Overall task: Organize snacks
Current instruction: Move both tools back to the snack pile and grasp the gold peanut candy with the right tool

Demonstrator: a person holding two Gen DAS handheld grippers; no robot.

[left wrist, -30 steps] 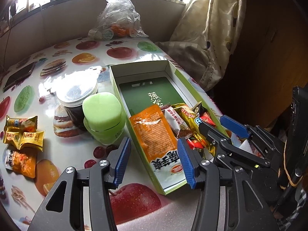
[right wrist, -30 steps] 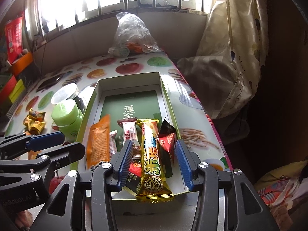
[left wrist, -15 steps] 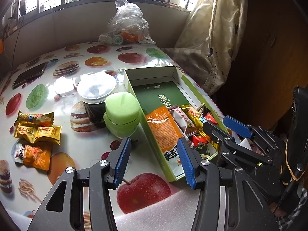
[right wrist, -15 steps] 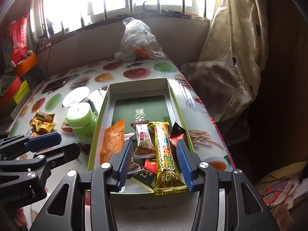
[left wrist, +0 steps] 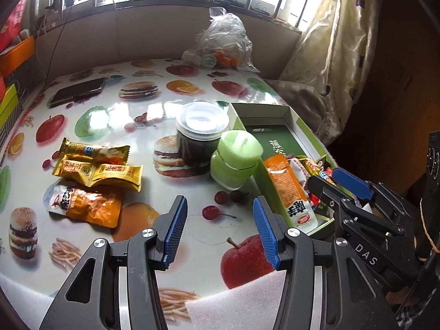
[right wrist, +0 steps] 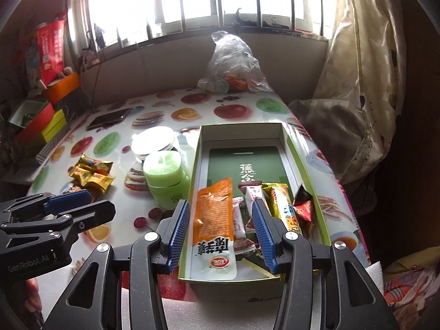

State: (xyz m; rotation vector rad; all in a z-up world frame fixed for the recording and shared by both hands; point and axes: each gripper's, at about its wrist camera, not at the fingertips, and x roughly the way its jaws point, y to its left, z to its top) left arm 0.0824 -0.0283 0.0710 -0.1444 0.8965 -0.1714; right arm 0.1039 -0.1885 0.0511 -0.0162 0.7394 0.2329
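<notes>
A green open box (right wrist: pixel 295 152) (left wrist: pixel 305 126) lies on the fruit-print table and holds several snack packets, among them an orange packet (right wrist: pixel 214 220) (left wrist: pixel 288 187) and a yellow bar (right wrist: pixel 286 206). Three loose snacks lie to its left: two yellow packets (left wrist: pixel 96 154) (left wrist: pixel 104 174) and an orange packet (left wrist: pixel 88 203); they also show in the right wrist view (right wrist: pixel 92 173). My left gripper (left wrist: pixel 220 228) is open and empty above the bare table. My right gripper (right wrist: pixel 221 231) is open and empty over the near end of the box.
A green jar (left wrist: pixel 236 162) and a dark jar with a clear lid (left wrist: pixel 202 134) stand beside the box's left wall. A phone (left wrist: pixel 78 90) and a plastic bag (left wrist: pixel 222 46) lie at the back. Coloured boxes (right wrist: pixel 38 121) are stacked far left. A curtain (right wrist: pixel 365 82) hangs right.
My left gripper has swung left, away from the box, and the loose snacks have come nearer its centre. My right gripper has pulled back and shifted slightly left over the box. Both stayed open.
</notes>
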